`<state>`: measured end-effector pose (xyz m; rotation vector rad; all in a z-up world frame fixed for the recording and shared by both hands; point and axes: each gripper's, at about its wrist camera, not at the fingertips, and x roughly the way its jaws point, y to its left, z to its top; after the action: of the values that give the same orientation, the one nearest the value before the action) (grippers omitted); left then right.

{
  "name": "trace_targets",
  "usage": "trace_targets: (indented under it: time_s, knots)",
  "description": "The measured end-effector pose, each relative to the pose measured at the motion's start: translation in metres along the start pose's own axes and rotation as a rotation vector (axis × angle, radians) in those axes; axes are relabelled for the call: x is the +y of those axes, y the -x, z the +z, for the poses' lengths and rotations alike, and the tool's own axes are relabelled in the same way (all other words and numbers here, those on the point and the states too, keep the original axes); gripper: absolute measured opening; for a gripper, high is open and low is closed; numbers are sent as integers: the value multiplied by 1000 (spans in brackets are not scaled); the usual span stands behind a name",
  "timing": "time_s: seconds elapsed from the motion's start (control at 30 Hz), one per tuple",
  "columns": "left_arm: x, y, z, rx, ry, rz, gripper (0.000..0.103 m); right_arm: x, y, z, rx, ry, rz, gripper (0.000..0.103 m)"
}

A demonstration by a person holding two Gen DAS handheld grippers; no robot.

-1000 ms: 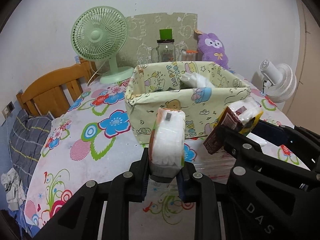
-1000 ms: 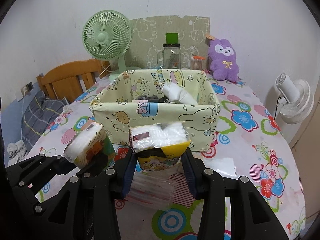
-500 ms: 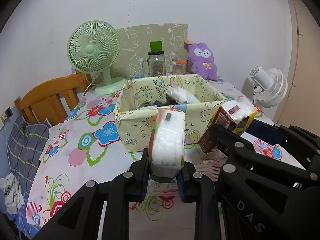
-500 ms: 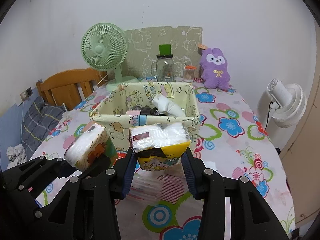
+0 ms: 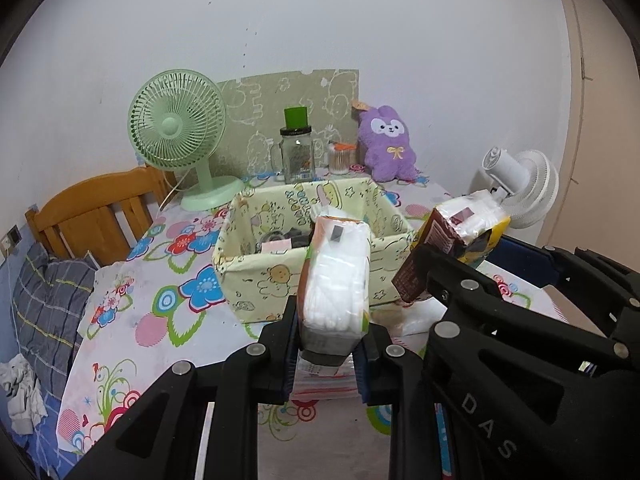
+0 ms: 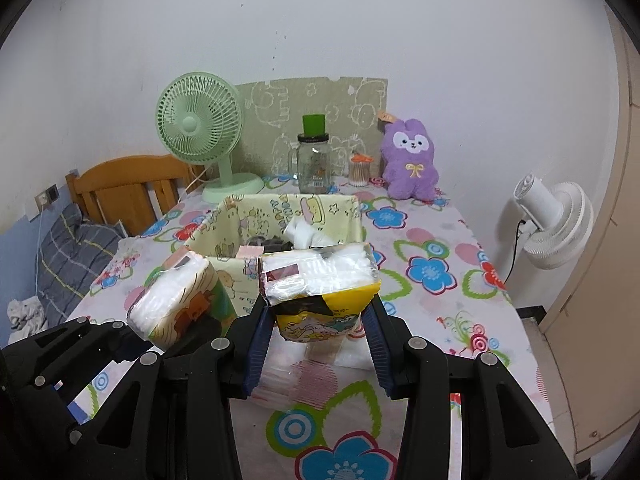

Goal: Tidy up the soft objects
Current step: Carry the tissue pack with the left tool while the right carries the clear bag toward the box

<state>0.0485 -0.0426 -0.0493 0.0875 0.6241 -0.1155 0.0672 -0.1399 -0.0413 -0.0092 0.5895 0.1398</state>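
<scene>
My left gripper [image 5: 330, 354] is shut on an orange-edged tissue pack [image 5: 336, 276], held upright above the flowered table. That pack [image 6: 180, 296] also shows at the left of the right wrist view. My right gripper [image 6: 318, 344] is shut on a yellow tissue pack [image 6: 320, 288]; the same pack [image 5: 460, 232] appears right of the left one. Beyond both stands a pale yellow fabric basket [image 5: 280, 276], [image 6: 224, 236] with a white rolled item [image 6: 304, 234] and dark things inside. Both packs hang in front of its near wall.
A green fan [image 6: 200, 128], a glass jar [image 6: 314, 164] with a green lid and a purple plush [image 6: 410, 160] line the back wall. A white fan [image 6: 556, 220] stands off the table's right edge. A wooden chair [image 5: 96, 212] and a bed lie left. A flat plastic packet [image 6: 304, 380] lies under the grippers.
Both grippers have risen and pulled back with their packs; the basket looks smaller and lower, and its inside shows more.
</scene>
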Motion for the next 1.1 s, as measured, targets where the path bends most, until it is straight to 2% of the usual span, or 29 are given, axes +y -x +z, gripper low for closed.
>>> trace_targets:
  time_s: [0.57,1.1]
  knots:
    - [-8,24,24,-51,-3,-11,22,-6,26,25,-48,4,12,48]
    - [-6,8,53,-69,0,-12,22,-11,9,56,-63,5,31,48]
